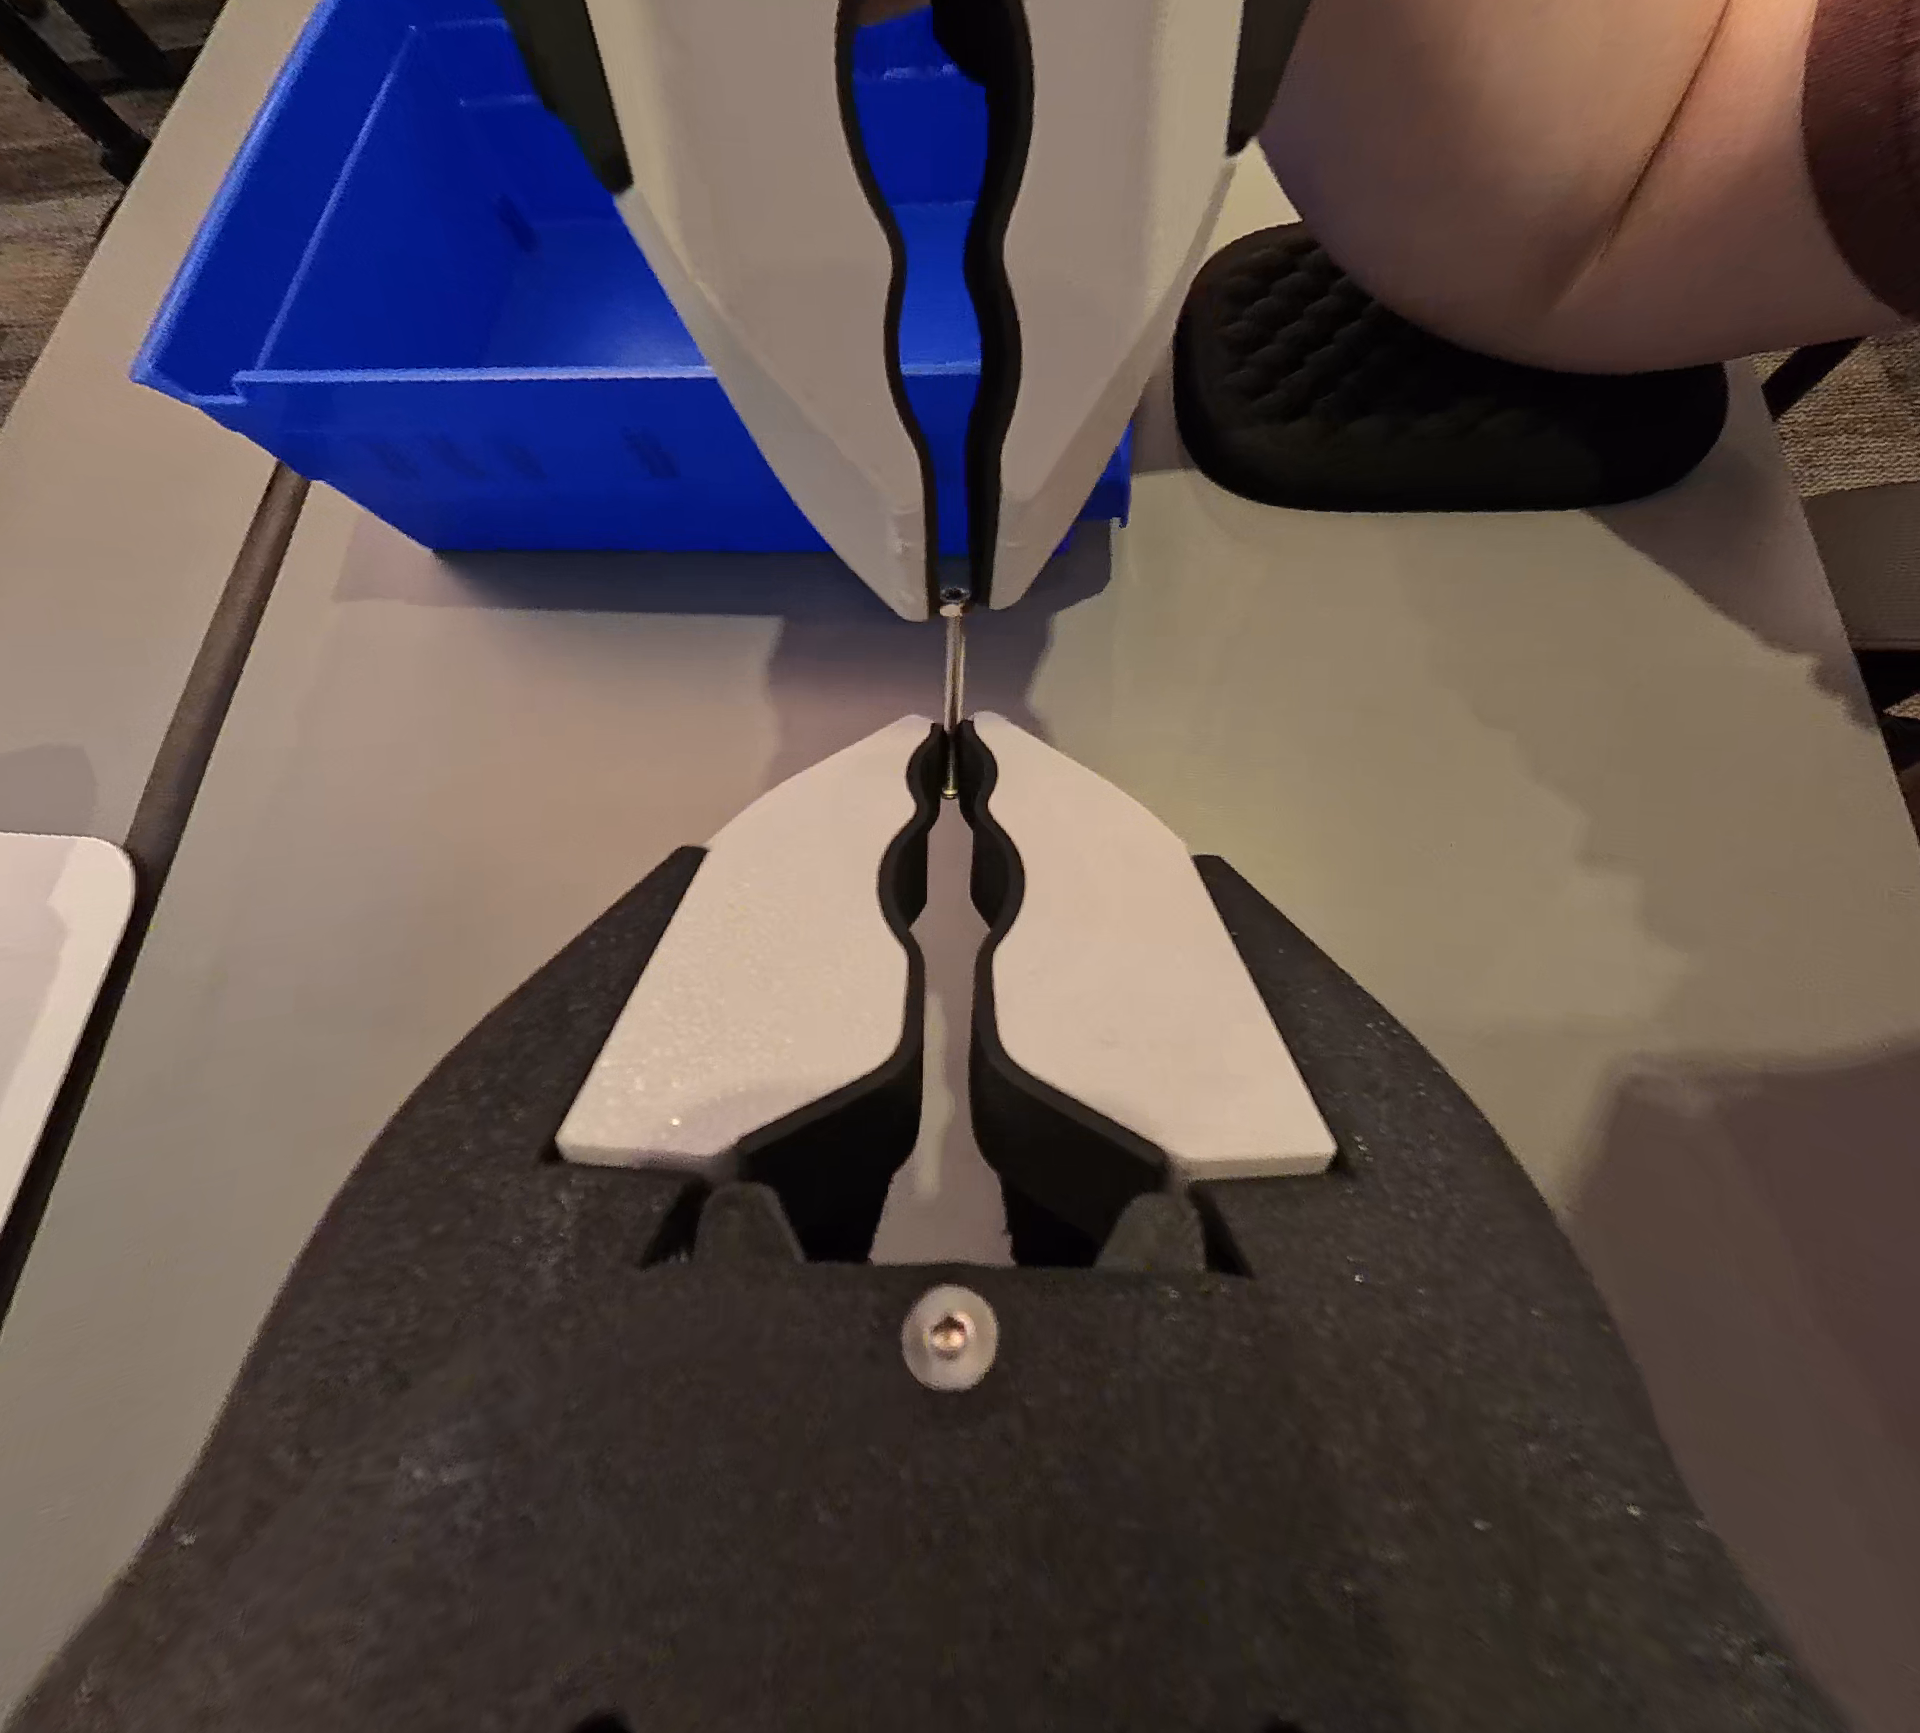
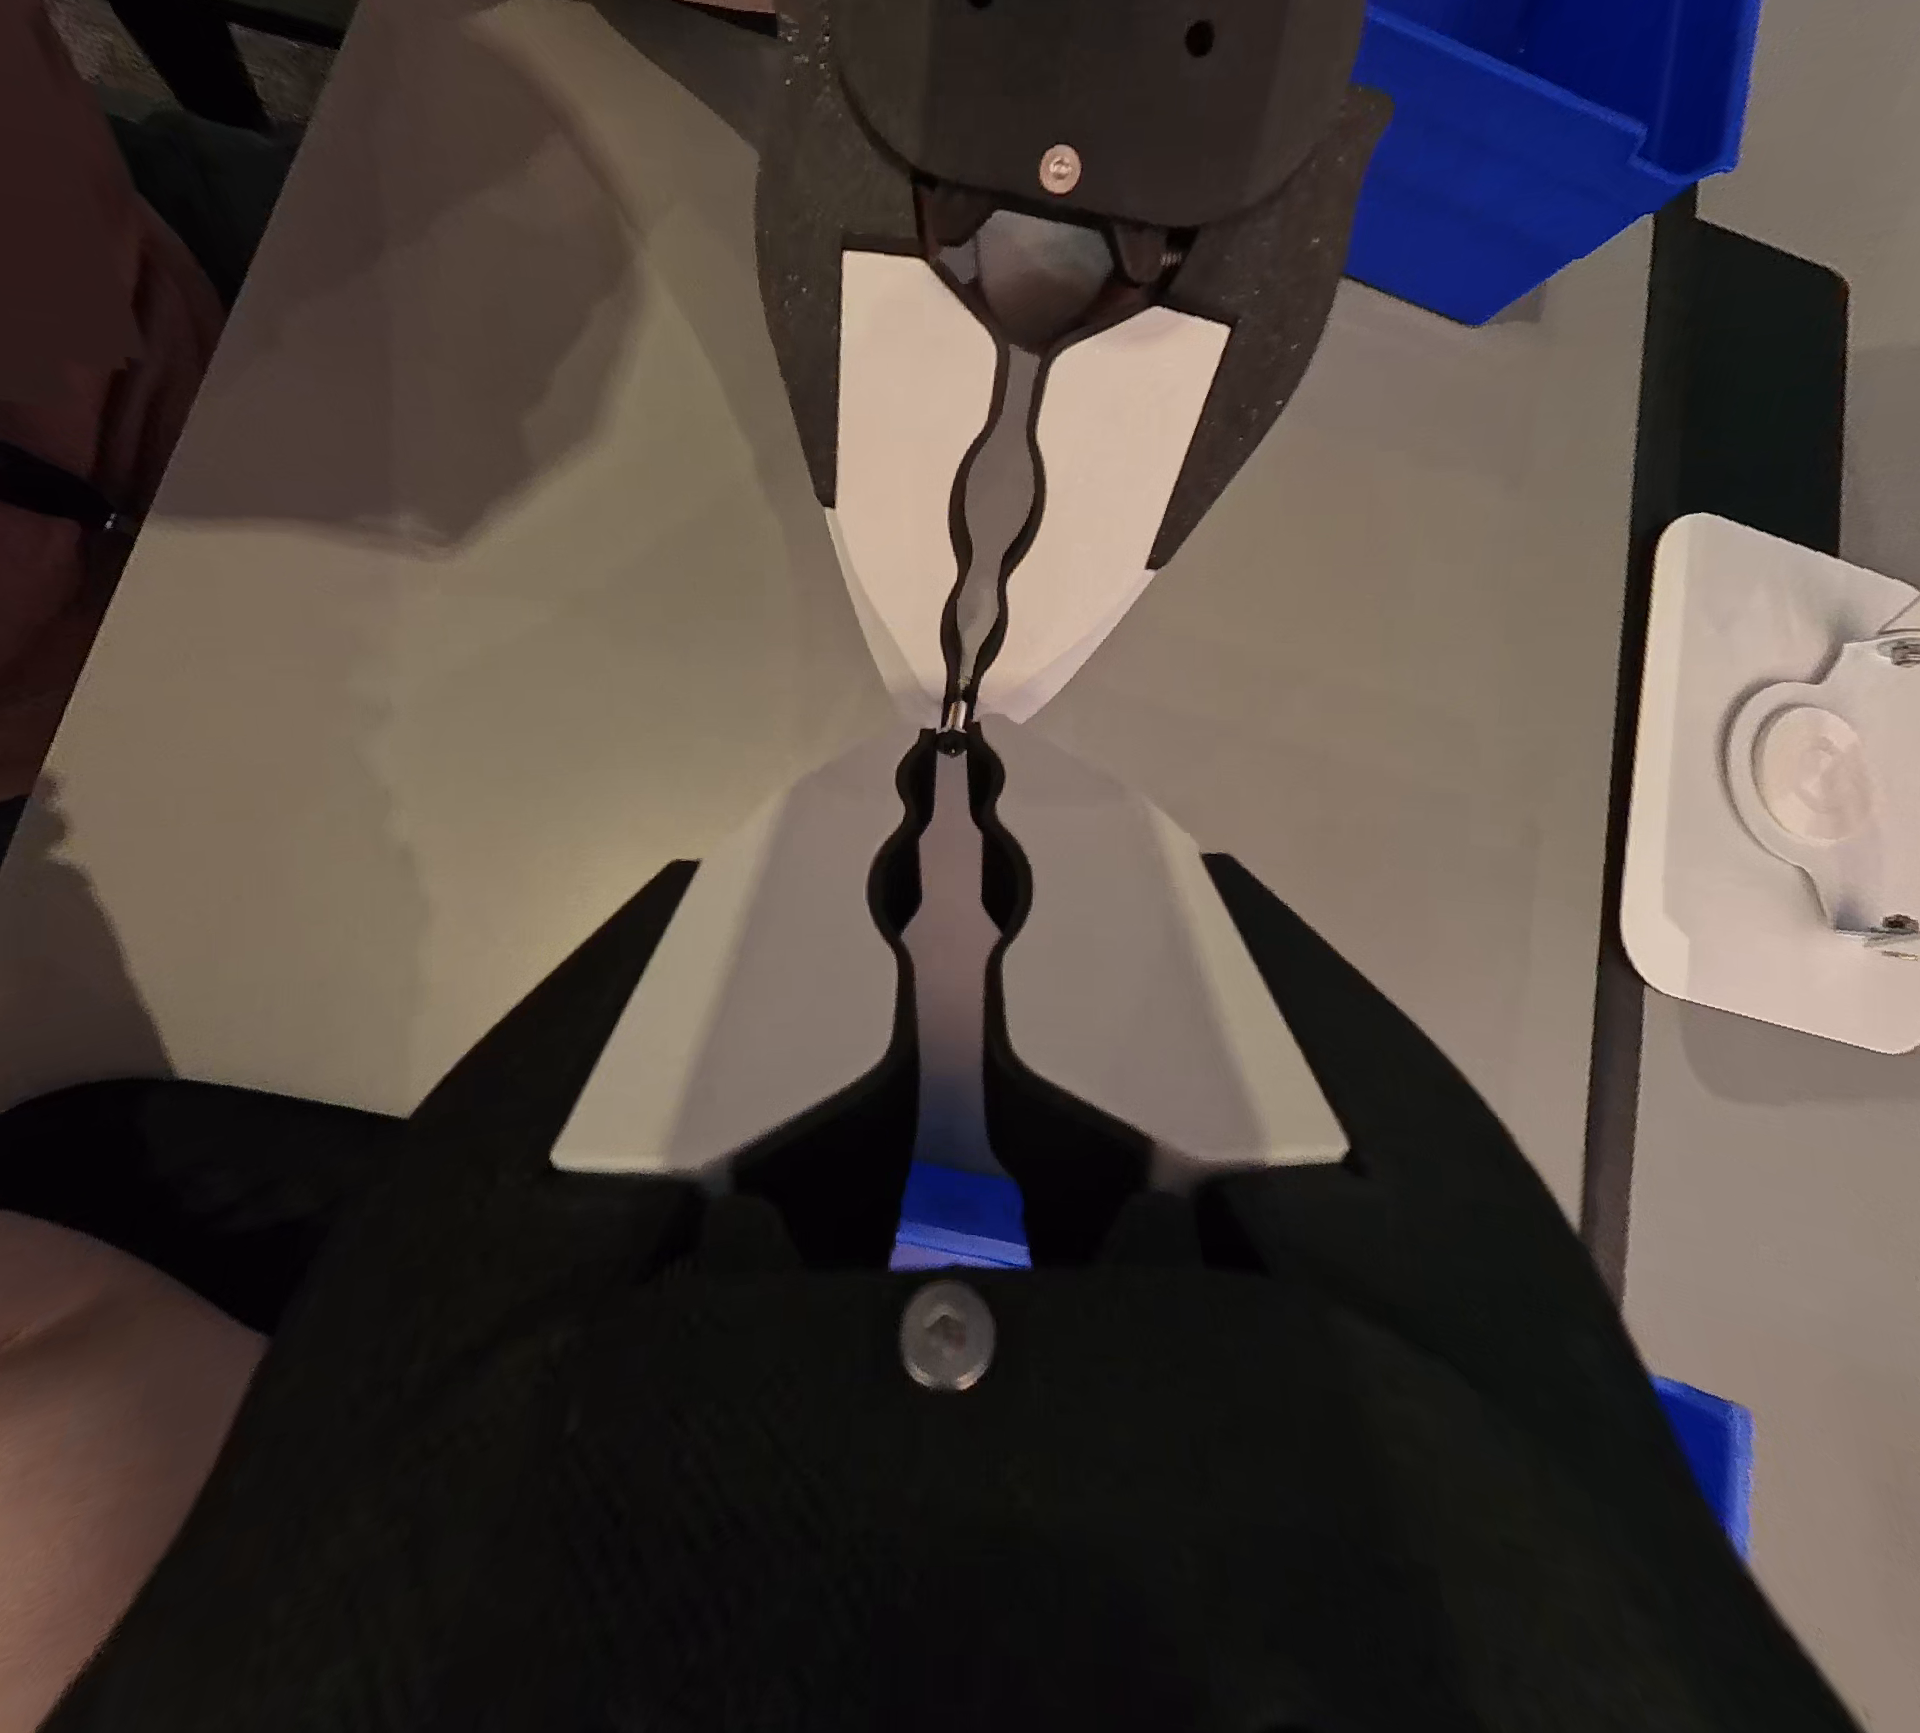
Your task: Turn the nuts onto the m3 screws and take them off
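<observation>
I have the grey table (image 1: 1351,800) under both tools, with a blue bin (image 1: 436,312) at its far side in the left wrist view and a black padded rest (image 1: 1434,374) beside the bin, a bare forearm (image 1: 1558,125) lying on it. In the right wrist view a white tray (image 2: 1766,810) sits off to the side, well apart from the work.

My two grippers meet tip to tip above the table, pointing at each other. The right gripper (image 1: 954,605) comes in from the far side in the left wrist view; its jaws are pinched together on the dark head end of the m3 screw (image 1: 953,670). The left gripper (image 1: 950,733) has its jaws closed on the other end, where a small brass-coloured piece, which I judge to be the nut (image 1: 950,779), sits between the pads.

The screw's long axis runs straight along the line joining the two grippers, so shank, nut and both sets of jaws are collinear. Neither hand is nearer; each already holds its end. I judge the coming turn depends on keeping that axis straight: if either wrist tilts, the thread would likely bind or the thin shank slip from the pads. I cannot tell how far the nut is threaded on.
</observation>
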The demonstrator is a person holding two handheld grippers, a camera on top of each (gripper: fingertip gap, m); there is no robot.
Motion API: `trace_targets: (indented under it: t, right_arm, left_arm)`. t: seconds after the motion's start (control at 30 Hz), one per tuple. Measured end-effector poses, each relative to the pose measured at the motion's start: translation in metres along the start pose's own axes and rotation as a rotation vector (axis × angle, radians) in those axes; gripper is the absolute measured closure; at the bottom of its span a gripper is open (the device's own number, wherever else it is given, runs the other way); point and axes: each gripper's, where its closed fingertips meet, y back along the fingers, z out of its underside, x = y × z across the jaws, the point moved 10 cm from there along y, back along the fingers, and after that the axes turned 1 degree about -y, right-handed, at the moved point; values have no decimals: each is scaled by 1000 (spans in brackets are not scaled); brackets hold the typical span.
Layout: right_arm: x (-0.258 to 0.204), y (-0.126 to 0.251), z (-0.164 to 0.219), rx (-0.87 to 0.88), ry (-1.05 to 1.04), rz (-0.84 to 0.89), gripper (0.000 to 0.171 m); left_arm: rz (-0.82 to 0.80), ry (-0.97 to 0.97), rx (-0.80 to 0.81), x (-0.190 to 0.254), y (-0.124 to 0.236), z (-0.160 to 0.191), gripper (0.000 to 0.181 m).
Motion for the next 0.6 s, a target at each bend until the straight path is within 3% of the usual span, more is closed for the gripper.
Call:
trace_targets:
  t: [0.37,0.6]
  right_arm:
    - [32,-20,-1,-48,-468,78,165]
    - [36,-20,0,-1,-513,60,165]
  left_arm:
    - [-189,115,-77,-18,11,5,179]
    - [-201,105,-72,-19,15,5,179]
